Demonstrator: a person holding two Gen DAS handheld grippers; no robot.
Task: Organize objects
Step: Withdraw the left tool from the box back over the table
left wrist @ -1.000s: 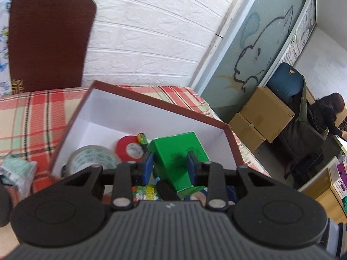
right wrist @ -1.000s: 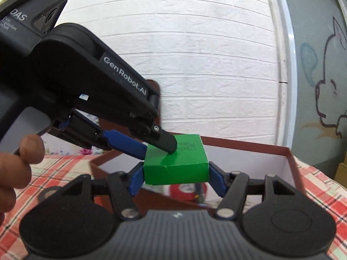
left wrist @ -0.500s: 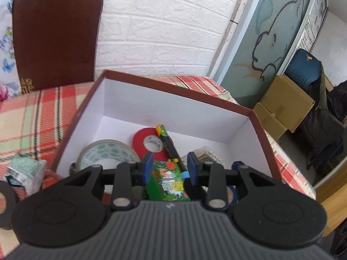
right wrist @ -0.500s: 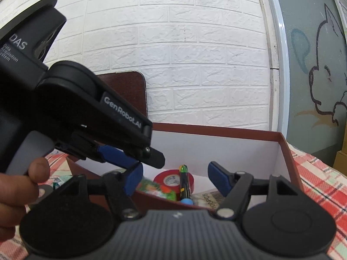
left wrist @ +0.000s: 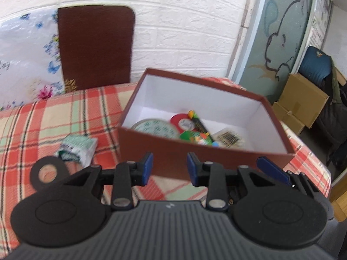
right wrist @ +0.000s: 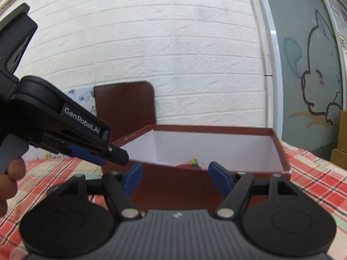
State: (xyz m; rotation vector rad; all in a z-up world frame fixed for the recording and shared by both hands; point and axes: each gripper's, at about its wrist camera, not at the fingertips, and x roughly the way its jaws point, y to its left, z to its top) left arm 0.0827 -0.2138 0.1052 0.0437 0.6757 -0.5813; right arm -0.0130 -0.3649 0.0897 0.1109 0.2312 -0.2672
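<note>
Where the plaid tablecloth spreads over the table, a brown box with a white lining stands open-topped, right of centre in the left wrist view.

Contents of the box, left to right: a large pale tape roll lying flat against the near wall; a red tape roll just beyond it; a dark marker pen with a green and yellow cap, lying across the red roll; a green printed carton near the middle, tilted, partly hidden by the near wall; a clear packet with a barcode to the right.

Outside the box: a green-and-white packet on the cloth, near the box's left near corner; a black tape roll nearer still, at the left.

Left gripper: jaws apart, nothing between them, held just short of the box's near wall. Seen also from the right wrist camera, upper left, with a hand on its grip.

Right gripper: jaws wide apart, empty, facing the box's near wall.

Surroundings: a brown chair back against a white brick wall at the far side; a glass panel with a cartoon drawing to the right; cardboard cartons on the floor beyond.
</note>
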